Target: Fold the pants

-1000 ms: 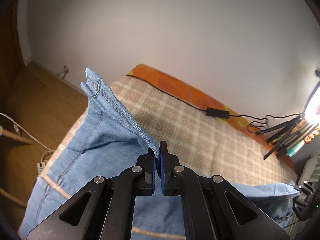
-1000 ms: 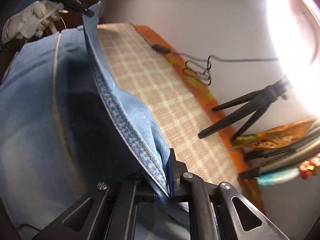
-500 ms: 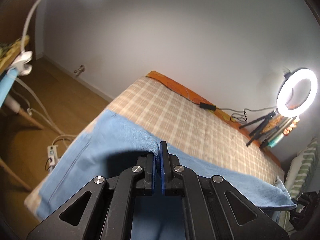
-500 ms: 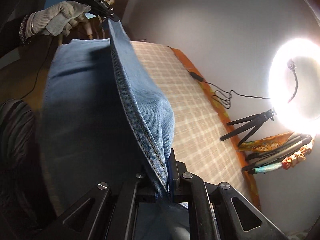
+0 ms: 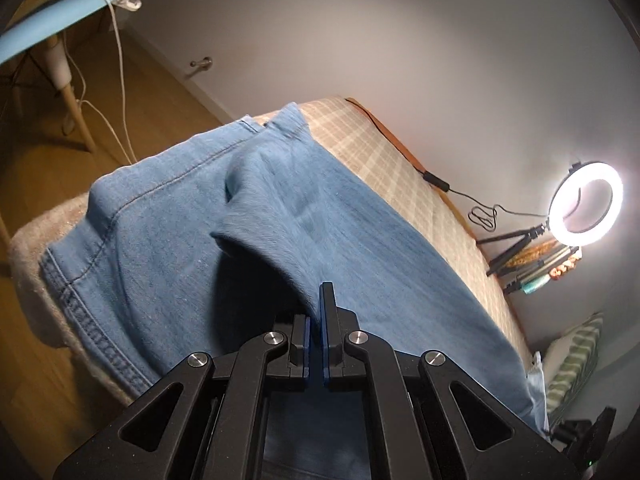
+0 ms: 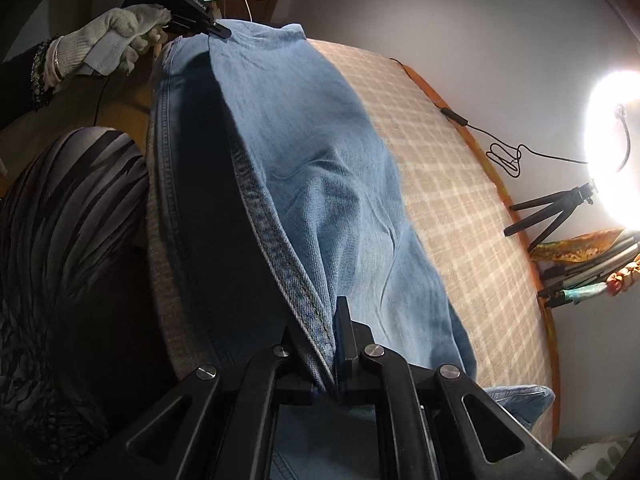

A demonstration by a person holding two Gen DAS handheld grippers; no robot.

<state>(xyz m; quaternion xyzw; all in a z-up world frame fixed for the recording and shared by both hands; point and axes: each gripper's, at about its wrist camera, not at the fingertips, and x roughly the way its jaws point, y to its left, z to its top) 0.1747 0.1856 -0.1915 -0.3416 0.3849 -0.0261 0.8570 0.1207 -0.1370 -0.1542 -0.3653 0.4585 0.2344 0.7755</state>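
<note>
The left gripper (image 5: 316,320) has its two fingers pressed together on a pinch of blue denim, and the cloth rises out of them in a soft ridge. The right gripper (image 6: 334,344) is clamped on a thick stitched edge of the same jeans (image 5: 248,240), the seam running straight down into its closed fingers. From the right-hand camera I can also see the gloved left hand (image 6: 108,40) far along that edge, gripping its tool at the other end of the cloth, so the two grips share one long edge, lifted and stretched between them.

Outward from there, the jeans lie lengthwise along the near side of the bed (image 5: 420,184), over the checked cover, one layer draped upon another. A heavy hem (image 5: 80,312) hangs close to the bed's corner. Beyond the cloth the checked cover is bare up to an orange border by the wall, where a cable (image 6: 500,152) trails to a ring light (image 5: 586,204) on its small tripod.

As I judge it, a lengthwise fold is being carried across and is not laid down yet: the held edge is in the air, and the top layer is rumpled. What remains is to set that edge down, smooth it, and likely fold the length over.
</note>
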